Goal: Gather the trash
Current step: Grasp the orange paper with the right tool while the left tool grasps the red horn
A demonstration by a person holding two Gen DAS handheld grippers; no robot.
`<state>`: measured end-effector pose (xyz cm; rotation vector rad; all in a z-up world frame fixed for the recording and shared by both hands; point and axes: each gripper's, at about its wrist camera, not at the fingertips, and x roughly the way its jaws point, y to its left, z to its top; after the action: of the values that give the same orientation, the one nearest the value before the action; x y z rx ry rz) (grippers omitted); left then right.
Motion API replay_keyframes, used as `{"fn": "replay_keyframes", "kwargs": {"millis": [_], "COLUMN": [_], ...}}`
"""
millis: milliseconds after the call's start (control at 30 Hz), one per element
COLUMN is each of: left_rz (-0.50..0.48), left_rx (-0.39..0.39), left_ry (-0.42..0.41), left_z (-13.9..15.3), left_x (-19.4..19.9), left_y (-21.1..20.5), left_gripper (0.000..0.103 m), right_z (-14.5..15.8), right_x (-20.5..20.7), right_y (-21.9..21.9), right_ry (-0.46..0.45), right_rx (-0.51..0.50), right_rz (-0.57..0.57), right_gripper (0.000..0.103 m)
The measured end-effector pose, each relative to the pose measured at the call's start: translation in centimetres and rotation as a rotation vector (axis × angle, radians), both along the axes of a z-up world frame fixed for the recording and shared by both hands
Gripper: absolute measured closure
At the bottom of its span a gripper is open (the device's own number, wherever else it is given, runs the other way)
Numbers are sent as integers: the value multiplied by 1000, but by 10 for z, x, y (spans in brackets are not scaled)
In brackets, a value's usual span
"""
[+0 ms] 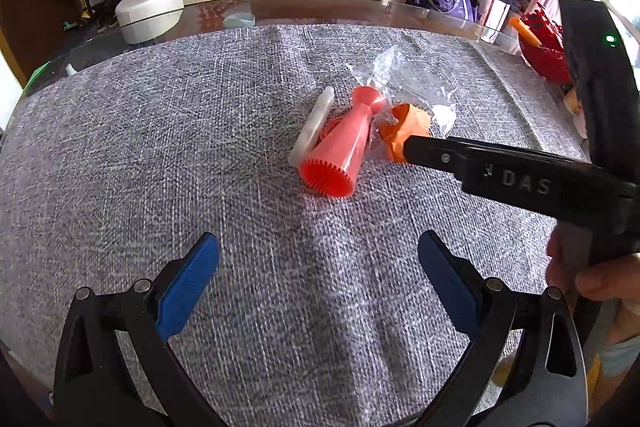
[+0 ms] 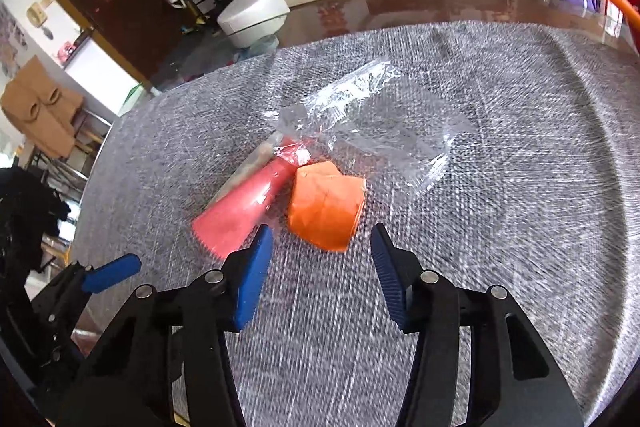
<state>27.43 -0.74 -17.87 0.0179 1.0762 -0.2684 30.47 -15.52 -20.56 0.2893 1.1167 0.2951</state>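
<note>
Two grippers are held over the grey cloth point(image 1: 160, 147). The left gripper point(image 1: 318, 267) is spread wide, with nothing between its pads. The right gripper point(image 2: 322, 267) is partly open, its pads clear of the orange wad point(image 2: 326, 213) at 12 o'clock. The pink cone point(image 2: 244, 207) and clear wrapper point(image 2: 380, 123) are seen touching that wad.

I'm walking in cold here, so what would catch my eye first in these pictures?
A small bright pile in the middle of the grey cloth: a pink cone lying on its side, an orange crumpled paper beside it, and a clear plastic bag behind them. The right gripper points at the orange paper with jaws apart, while the left gripper hangs open over bare cloth.
</note>
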Motion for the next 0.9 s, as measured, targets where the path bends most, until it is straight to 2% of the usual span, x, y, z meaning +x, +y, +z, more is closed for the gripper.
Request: {"fn": "replay_keyframes", "kwargs": {"millis": [333, 433, 500, 667, 733, 900], "left_rz": [-16, -29, -36, -55, -67, -104], "left_rx": [-29, -48, -57, -63, -75, -86], "left_ry": [11, 18, 16, 2, 9, 21], "left_z": [-9, -12, -13, -14, -16, -20], "left_x": [23, 33, 38, 48, 51, 52], "left_y": [-3, -7, -9, -15, -18, -29], "left_gripper": [10, 19, 21, 27, 36, 46], "right_z": [-6, -6, -6, -1, 0, 1], "right_x": [21, 23, 24, 16, 13, 4], "right_y": [6, 8, 7, -4, -11, -35], "right_ry": [-1, -12, -15, -27, -35, -25], "right_rx": [-5, -33, -25, -35, -61, -57], "right_rz": [-24, -8, 5, 24, 13, -19], "right_gripper": [50, 55, 59, 60, 60, 60]}}
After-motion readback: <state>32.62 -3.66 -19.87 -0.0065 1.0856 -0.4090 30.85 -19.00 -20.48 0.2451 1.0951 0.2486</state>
